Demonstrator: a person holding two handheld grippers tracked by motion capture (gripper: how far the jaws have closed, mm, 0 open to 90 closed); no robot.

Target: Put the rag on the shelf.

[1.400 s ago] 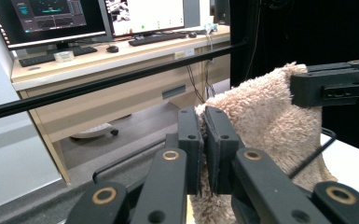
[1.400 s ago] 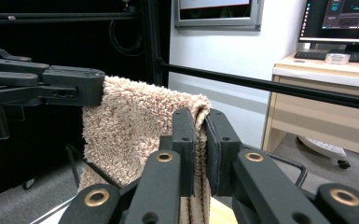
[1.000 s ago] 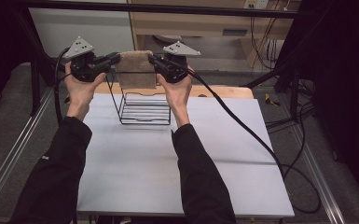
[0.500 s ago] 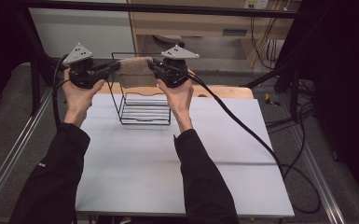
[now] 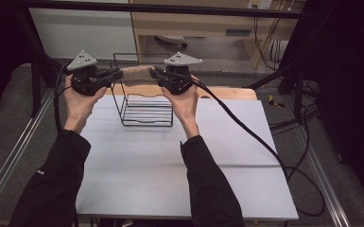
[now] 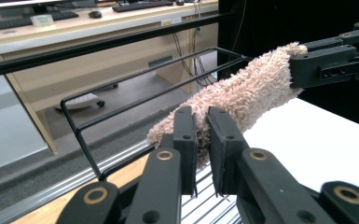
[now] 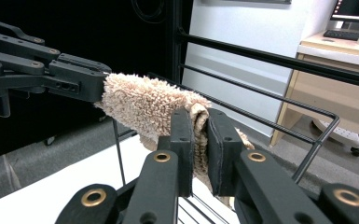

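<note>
A beige fluffy towel (image 5: 137, 74) is stretched level between my two grippers, above the black wire basket (image 5: 146, 113). My left gripper (image 5: 118, 75) pinches its left end and my right gripper (image 5: 153, 73) its right end. In the left gripper view the jaws (image 6: 204, 135) have just been opening a little, with the towel (image 6: 251, 88) still caught between the pads. The other gripper (image 6: 326, 60) holds the far end. In the right gripper view the jaws (image 7: 199, 135) squeeze a fold of towel (image 7: 144, 102), and the left gripper (image 7: 98, 81) grips the far end.
The basket stands at the back of the white table (image 5: 170, 165), near a wooden strip (image 5: 227, 92). A black frame bar (image 5: 170, 8) crosses behind, with a desk beyond it. Cables (image 5: 264, 142) trail over the table's right side.
Both hands have hardly shifted. The towel hung as a wider patch between the grippers a second ago. It now shows as a narrower, flatter band.
</note>
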